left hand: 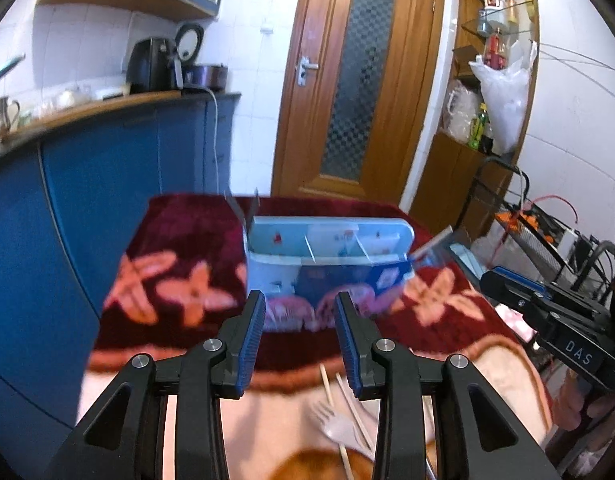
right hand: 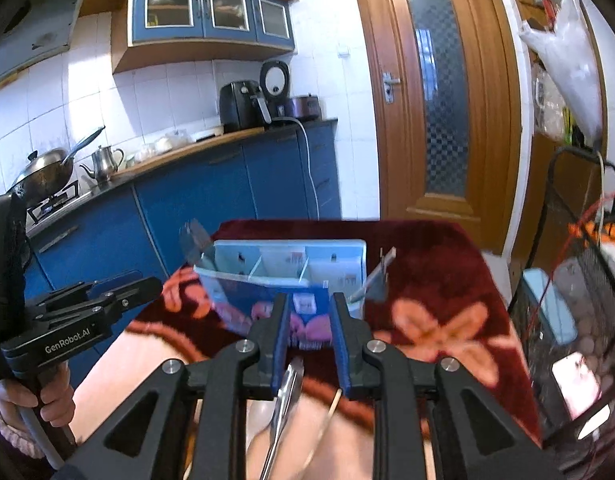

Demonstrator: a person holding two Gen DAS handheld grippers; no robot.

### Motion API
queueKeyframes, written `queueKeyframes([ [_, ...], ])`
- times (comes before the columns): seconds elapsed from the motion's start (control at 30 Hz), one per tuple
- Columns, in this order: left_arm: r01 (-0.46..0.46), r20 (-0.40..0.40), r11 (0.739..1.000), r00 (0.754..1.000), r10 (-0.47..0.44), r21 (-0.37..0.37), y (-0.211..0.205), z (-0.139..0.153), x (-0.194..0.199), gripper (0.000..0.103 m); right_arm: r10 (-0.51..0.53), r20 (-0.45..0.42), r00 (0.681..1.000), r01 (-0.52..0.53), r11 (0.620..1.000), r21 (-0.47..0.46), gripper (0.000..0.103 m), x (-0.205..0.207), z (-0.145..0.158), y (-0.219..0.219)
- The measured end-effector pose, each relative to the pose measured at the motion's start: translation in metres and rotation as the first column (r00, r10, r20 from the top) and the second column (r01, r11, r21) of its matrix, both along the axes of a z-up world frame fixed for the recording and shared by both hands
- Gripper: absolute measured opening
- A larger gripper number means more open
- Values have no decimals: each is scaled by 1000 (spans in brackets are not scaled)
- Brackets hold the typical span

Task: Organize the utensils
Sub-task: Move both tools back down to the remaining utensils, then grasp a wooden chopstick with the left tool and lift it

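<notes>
A light-blue organizer box with three compartments stands on a dark red floral blanket. My left gripper is just in front of it, open, with nothing between its fingers. On the pale cloth below it lie a plastic fork and wooden chopsticks. My right gripper is also open and faces the box. A metal spoon and a chopstick lie under its jaws. Each view shows the other gripper at its edge: the right one, and the left one, held by a hand.
Blue kitchen cabinets run along the left, with a wok, a kettle and an air fryer on the counter. A wooden door stands behind the table. A black wire rack and a phone are at the right.
</notes>
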State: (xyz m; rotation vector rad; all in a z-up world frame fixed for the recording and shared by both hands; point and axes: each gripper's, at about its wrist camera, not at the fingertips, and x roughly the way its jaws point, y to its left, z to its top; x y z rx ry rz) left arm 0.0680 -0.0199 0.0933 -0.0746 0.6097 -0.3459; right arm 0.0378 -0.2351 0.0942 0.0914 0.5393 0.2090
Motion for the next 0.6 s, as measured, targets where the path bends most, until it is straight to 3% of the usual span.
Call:
queueKeyframes([
  [0.6, 3, -262, 999, 965, -17, -51, -9, -68, -13, 37, -23, -142, 990, 24, 1000, 6, 30, -27, -62, -10],
])
